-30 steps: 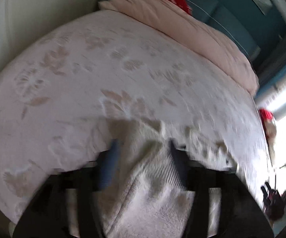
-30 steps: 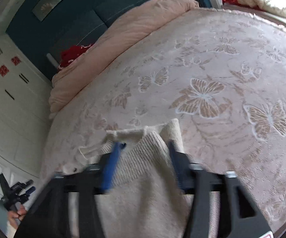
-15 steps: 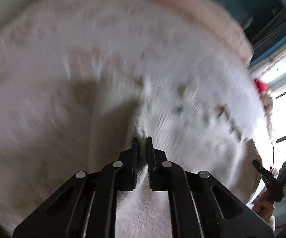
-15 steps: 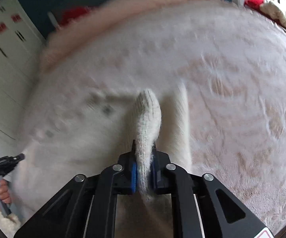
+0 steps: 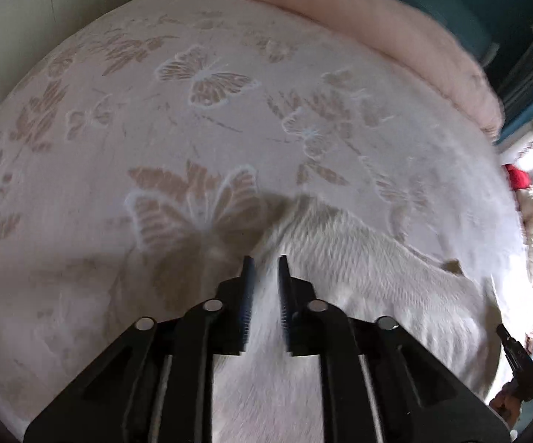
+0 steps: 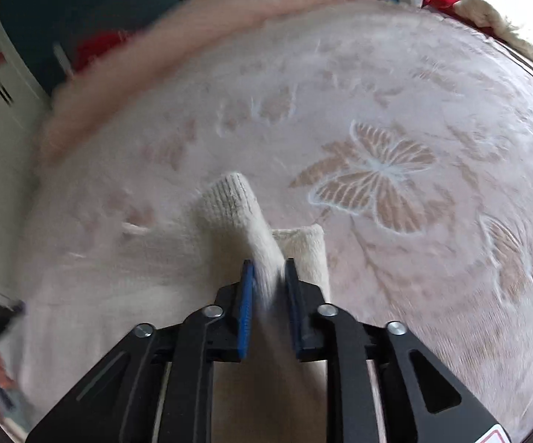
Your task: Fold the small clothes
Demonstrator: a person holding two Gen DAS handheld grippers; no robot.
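A cream knitted sweater [image 5: 358, 269] lies on the bed. In the left wrist view it spreads from between the fingers to the lower right. My left gripper [image 5: 264, 262] is shut on a fold of the sweater, with knit filling the narrow gap between the jaws. In the right wrist view my right gripper [image 6: 268, 264] is shut on the sweater [image 6: 229, 203]. A ribbed cuff sticks up past the fingertips and a second cuff lies just right of them.
The pink bedspread [image 5: 207, 85] with butterfly patterns covers the bed; it also shows in the right wrist view [image 6: 377, 173]. A rolled pink duvet [image 5: 377, 11] lies along the far edge. A red and white item [image 6: 462, 3] sits at the bed's far corner.
Both grippers were open around the sweater a second ago and have closed on it. Both have lifted and moved with the fabric; the views shifted across the bed.
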